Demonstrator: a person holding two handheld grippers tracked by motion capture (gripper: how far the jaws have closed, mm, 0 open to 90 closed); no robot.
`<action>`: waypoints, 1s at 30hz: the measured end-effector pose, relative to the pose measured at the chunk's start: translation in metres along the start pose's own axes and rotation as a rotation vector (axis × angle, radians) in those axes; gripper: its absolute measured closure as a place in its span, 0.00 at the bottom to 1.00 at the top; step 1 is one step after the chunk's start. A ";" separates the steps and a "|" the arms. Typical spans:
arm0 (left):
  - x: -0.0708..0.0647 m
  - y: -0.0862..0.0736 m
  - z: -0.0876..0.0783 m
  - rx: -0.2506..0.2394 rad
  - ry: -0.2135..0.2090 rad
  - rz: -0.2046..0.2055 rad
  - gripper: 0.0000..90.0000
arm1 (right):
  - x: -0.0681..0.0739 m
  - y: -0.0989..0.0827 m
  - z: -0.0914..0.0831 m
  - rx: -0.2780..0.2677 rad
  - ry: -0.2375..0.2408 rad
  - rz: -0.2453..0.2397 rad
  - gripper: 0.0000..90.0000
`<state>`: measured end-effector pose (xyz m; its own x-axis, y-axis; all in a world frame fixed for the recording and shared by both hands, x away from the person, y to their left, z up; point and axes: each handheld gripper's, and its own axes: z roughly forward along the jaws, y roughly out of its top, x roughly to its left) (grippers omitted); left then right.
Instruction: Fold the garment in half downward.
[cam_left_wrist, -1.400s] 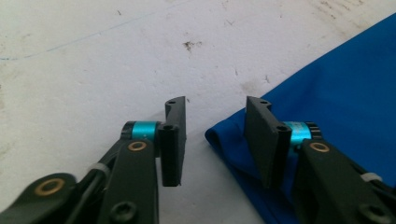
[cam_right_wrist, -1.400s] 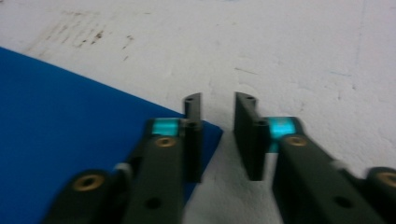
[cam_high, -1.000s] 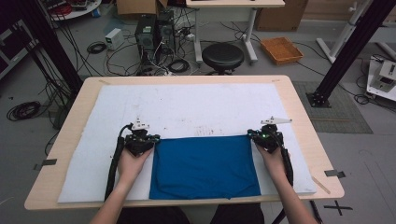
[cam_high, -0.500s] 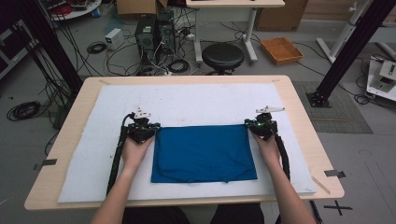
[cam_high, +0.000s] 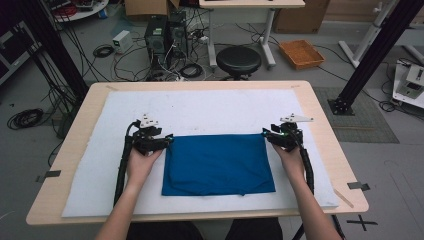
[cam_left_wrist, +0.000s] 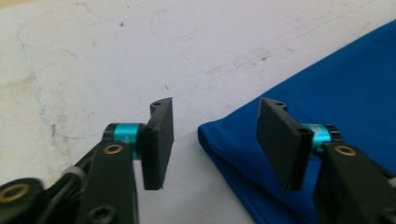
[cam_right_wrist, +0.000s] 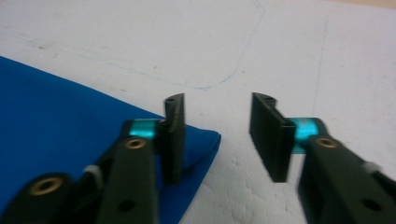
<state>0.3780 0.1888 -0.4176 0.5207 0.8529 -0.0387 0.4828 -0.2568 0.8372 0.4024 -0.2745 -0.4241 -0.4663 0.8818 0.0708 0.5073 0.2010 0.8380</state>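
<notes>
We hold the left gripper (cam_high: 167, 140) and right gripper (cam_high: 266, 134) at the blue cloth's (cam_high: 217, 162) two far corners, forearms stretched forward. Both sets of jaws gape, released, each straddling its corner on the white mat (cam_high: 210, 107).

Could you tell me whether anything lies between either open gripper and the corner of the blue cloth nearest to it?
Nothing visible does. The folded blue fabric cloth lies flat on the white padded mat. The left gripper has its jaws open astride the cloth's corner, and the right gripper likewise has the other far corner at its open jaws.
</notes>
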 end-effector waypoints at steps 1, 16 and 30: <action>-0.002 -0.001 -0.006 -0.014 -0.012 0.001 0.47 | 0.001 0.000 -0.007 -0.015 -0.001 0.000 0.53; -0.025 -0.025 -0.053 -0.095 -0.001 0.104 0.42 | 0.009 -0.023 -0.065 -0.096 0.009 -0.022 0.42; -0.024 -0.027 -0.058 -0.105 0.015 0.096 0.41 | 0.002 -0.024 -0.068 -0.105 0.006 -0.004 0.42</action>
<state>0.3118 0.2018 -0.4081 0.5504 0.8333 0.0520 0.3541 -0.2893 0.8893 0.3396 -0.3065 -0.4074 -0.4730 0.8783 0.0705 0.4269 0.1584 0.8903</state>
